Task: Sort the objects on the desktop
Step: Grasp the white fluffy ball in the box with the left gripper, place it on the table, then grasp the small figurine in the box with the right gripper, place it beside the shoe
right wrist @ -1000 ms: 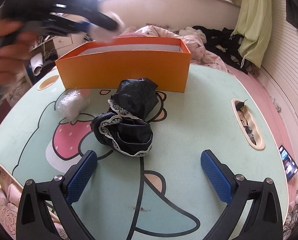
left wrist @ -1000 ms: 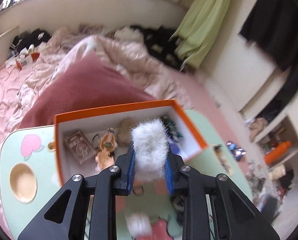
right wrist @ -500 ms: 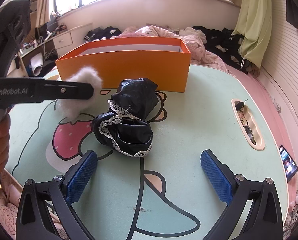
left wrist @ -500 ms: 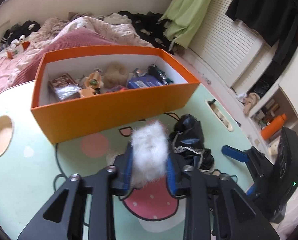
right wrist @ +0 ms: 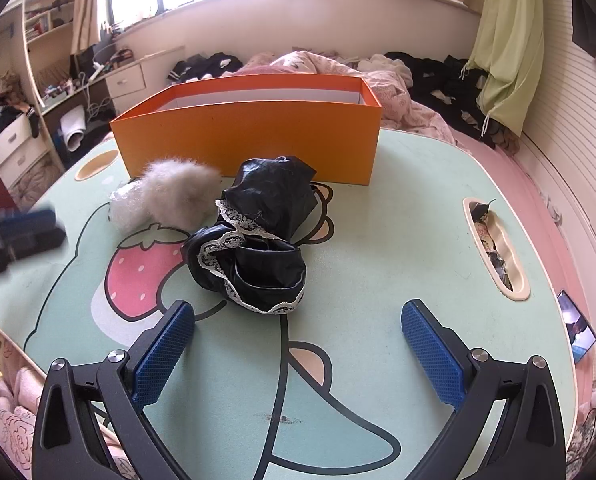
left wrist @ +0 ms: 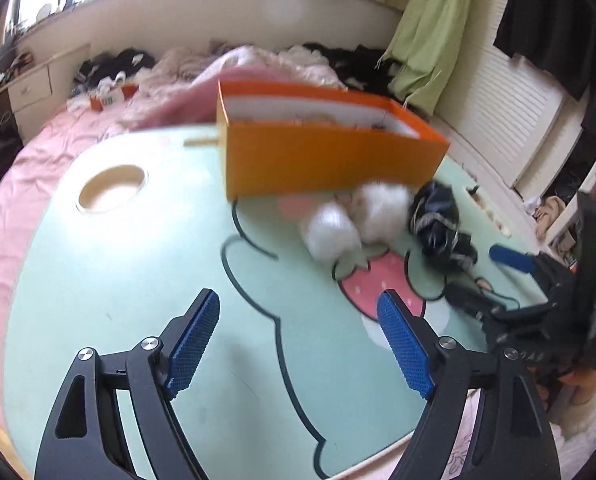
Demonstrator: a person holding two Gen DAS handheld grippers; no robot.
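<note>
While your left gripper [left wrist: 298, 336] hangs over the mint-green table [left wrist: 118, 264] with its blue pads spread wide and nothing between them, your right gripper [right wrist: 298, 356] is in the same condition, jaws parted and empty. From the right wrist view, the orange box [right wrist: 254, 140] stands at 12 o'clock on the far side of the table, open-topped (its contents are hidden by the near wall). A grey-white fur ball [right wrist: 178, 192] lies on the table just in front of the box at 11 o'clock, touching a smaller clear-white fluffy piece [right wrist: 122, 206] on its left. A crumpled black garment with white lace trim [right wrist: 258, 236] sits directly ahead of your right gripper, just beside the fur ball and above the printed strawberry. In the left wrist view, which is motion-blurred, the fur ball [left wrist: 382, 212] and its companion [left wrist: 330, 230] appear at 1 o'clock, with the black garment [left wrist: 438, 220] to their right.
</note>
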